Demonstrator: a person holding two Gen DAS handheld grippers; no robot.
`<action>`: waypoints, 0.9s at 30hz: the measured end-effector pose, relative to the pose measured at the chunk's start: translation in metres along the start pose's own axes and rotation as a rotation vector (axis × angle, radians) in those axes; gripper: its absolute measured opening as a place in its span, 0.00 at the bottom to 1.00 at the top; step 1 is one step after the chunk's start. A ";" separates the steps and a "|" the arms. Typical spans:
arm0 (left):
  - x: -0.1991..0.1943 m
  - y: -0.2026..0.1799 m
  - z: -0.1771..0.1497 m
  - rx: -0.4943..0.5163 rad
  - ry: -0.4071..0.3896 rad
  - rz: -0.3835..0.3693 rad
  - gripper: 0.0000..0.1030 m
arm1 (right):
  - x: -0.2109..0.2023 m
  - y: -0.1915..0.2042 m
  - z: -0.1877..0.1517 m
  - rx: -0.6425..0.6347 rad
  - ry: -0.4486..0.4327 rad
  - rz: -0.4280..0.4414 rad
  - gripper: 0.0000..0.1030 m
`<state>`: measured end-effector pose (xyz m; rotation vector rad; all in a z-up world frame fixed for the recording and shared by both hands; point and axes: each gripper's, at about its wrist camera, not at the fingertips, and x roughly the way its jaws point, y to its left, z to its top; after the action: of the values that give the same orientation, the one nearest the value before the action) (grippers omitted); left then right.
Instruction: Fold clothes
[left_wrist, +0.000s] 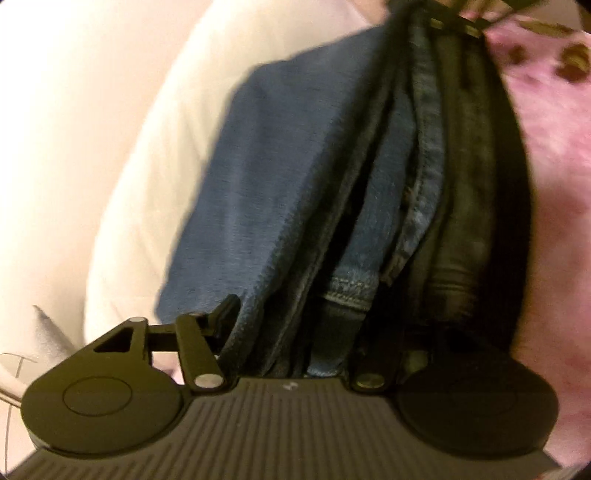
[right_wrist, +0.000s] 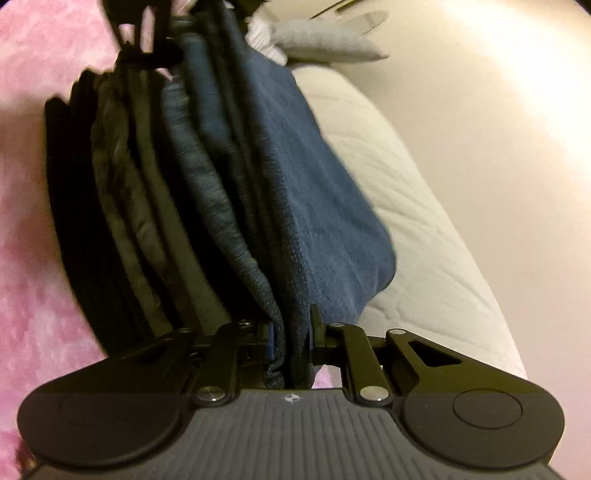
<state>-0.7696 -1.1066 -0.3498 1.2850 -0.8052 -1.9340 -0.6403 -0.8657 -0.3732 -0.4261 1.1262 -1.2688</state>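
Blue jeans (left_wrist: 280, 192) folded into several hanging layers, with dark inner folds and a stitched hem (left_wrist: 347, 291), are stretched between my two grippers. My left gripper (left_wrist: 295, 332) is shut on one end of the bundle; its right finger is hidden by cloth. My right gripper (right_wrist: 291, 339) is shut on the other end of the jeans (right_wrist: 317, 206), jaws pinching the blue fabric. The left gripper (right_wrist: 147, 48) shows at the far end in the right wrist view, and the right gripper (left_wrist: 454, 22) at the far end in the left wrist view.
A fluffy pink blanket (left_wrist: 554, 177) lies under the jeans; it also shows in the right wrist view (right_wrist: 33, 258). A white quilted mattress edge (right_wrist: 424, 229) runs alongside, with a grey cushion (right_wrist: 325, 40) beyond it. A pale wall (left_wrist: 74, 110) is on the left.
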 end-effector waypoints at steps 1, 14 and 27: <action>-0.006 -0.005 -0.004 -0.004 -0.002 0.002 0.55 | -0.001 0.001 -0.003 -0.022 -0.002 0.004 0.13; -0.076 -0.005 -0.032 -0.010 0.059 0.040 0.62 | -0.003 0.003 -0.005 -0.075 0.006 0.027 0.18; -0.127 -0.015 -0.107 -0.037 0.094 0.062 0.60 | 0.006 -0.006 0.009 0.160 0.013 0.010 0.17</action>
<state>-0.6352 -1.0097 -0.3303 1.3042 -0.7500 -1.8175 -0.6369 -0.8752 -0.3668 -0.2930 1.0279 -1.3434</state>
